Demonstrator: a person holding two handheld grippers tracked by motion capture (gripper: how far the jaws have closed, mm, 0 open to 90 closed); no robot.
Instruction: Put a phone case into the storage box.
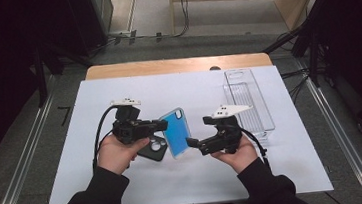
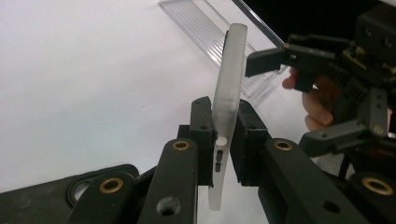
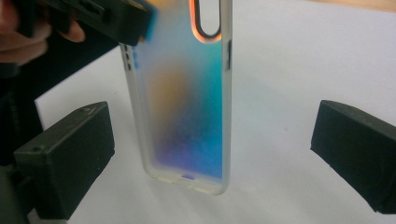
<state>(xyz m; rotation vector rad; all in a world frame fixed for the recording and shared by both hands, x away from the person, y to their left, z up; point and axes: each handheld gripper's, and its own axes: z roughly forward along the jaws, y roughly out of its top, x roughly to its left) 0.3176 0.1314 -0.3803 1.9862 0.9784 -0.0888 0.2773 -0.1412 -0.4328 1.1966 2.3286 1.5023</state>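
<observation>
A translucent phone case (image 1: 177, 132) with a blue-tinted back is held up off the white mat, and my left gripper (image 1: 163, 125) is shut on its side edge. In the left gripper view the case (image 2: 229, 84) stands edge-on between the two pressed pads, and my right gripper (image 2: 289, 100) hangs just beyond it. My right gripper (image 1: 199, 131) is open at the case's lower end. Its own view shows the case (image 3: 187, 107) between the wide-apart pads (image 3: 70, 154), touching neither. A black phone case (image 1: 154, 147) lies flat on the mat under my left hand.
A clear plastic tray (image 1: 246, 100) lies at the right of the white mat (image 1: 127, 187), behind my right hand. The wooden table edge (image 1: 175, 65) runs along the back. Metal rails flank the table on both sides.
</observation>
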